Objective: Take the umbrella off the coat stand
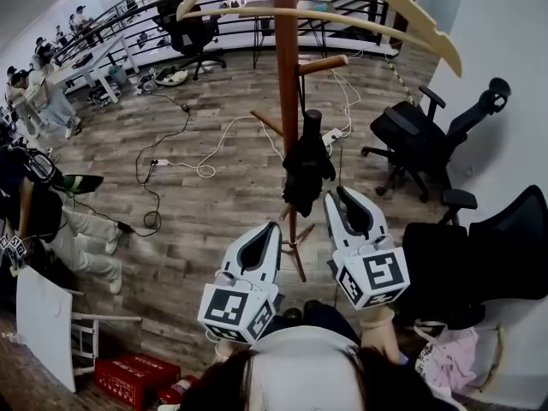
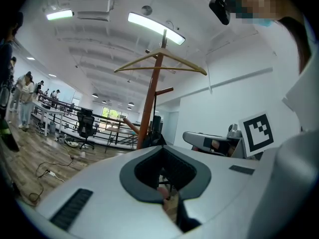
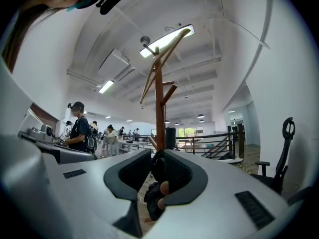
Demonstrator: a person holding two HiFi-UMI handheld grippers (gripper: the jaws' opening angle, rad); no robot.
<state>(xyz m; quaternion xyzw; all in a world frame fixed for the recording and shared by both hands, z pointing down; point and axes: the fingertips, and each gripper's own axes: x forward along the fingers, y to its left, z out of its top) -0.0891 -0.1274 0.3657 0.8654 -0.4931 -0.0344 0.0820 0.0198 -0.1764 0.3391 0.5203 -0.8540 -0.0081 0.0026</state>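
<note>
1 umbrella (image 1: 308,171) hangs just beyond right gripper (image 1: 337,194), jaws barely parted; left gripper (image 1: 275,227) jaws together.

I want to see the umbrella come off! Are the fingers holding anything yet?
Nothing held: left gripper and right gripper are empty; the umbrella hangs on the coat stand.

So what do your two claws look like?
The left claw and right claw match: smooth white shells, lined dark grey inside, narrowing to a tip like a leaf. At the back of each sits a white cube printed with black square markers.
</note>
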